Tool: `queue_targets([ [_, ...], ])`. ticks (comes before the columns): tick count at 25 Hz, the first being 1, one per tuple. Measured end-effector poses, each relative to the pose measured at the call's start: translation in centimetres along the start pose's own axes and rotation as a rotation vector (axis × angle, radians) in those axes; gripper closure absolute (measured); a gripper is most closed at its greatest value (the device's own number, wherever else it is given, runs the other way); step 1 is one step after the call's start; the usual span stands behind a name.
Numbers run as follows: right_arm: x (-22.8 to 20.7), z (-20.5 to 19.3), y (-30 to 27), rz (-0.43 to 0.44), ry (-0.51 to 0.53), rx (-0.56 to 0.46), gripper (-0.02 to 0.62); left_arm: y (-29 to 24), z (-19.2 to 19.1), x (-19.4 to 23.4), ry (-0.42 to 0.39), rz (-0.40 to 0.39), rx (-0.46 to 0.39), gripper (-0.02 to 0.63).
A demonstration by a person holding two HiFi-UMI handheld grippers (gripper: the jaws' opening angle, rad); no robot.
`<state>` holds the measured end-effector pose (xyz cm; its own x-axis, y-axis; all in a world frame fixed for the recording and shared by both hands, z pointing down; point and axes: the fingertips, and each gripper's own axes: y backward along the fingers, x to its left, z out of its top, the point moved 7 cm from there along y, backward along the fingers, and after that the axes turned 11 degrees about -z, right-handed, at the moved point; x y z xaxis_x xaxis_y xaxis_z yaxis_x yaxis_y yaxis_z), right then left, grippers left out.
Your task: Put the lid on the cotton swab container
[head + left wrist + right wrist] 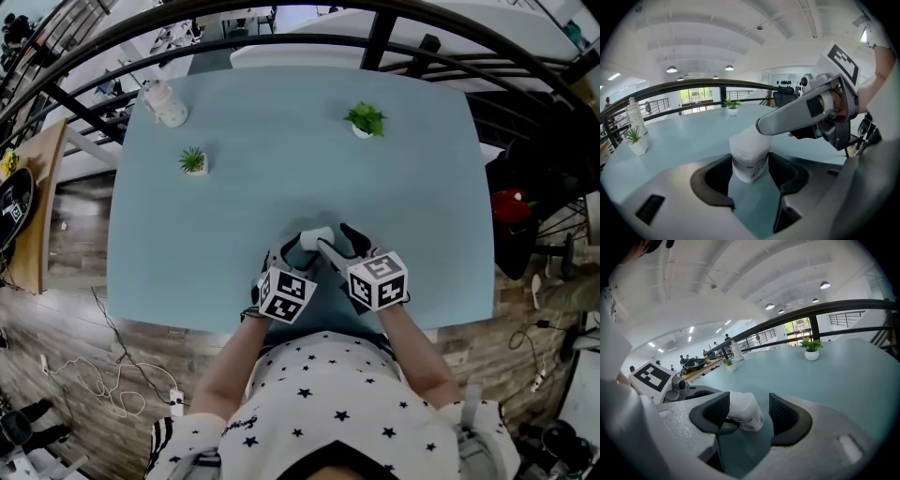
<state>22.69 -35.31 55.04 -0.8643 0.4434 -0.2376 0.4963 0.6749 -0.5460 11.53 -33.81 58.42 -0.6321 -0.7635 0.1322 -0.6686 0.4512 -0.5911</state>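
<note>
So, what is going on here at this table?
A person is at the near edge of a light blue table with a gripper in each hand. The left gripper has its jaws closed on a small white cotton swab container. The right gripper has its jaws open around the top of the container, not pressing it. Whether the lid is already on, I cannot tell.

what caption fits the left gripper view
Left hand-held gripper clasps the cotton swab container; right hand-held gripper reaches over it
</note>
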Motion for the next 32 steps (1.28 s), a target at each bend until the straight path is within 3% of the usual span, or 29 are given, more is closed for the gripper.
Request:
queue_targets([
  [11,0.2,-0.3,0.3,-0.036,-0.034,-0.014,0.337,0.3,0.0,-0.2,0.011,0.016,-0.001,0.365],
  [15,0.5,0.0,0.9,-0.059,0.019,-0.018,0.337,1.0,0.1,-0.6,0.006,0.009,-0.007,0.364],
  [25,4.0,-0.1,6.1,-0.085,-0.014,-0.169,0.341,7.6,0.0,-1.6,0.067,0.021,-0.121,0.365],
  [29,6.6,-0.2,8.3,-0.102,0.006,-0.201,0.387,11.7,-0.1,-2.1,0.106,0.039,-0.187,0.399],
  [32,8.7,-0.5,9.9,-0.122,0.018,-0.229,0.474,14.9,-0.3,-2.5,0.14,0.062,-0.253,0.456],
])
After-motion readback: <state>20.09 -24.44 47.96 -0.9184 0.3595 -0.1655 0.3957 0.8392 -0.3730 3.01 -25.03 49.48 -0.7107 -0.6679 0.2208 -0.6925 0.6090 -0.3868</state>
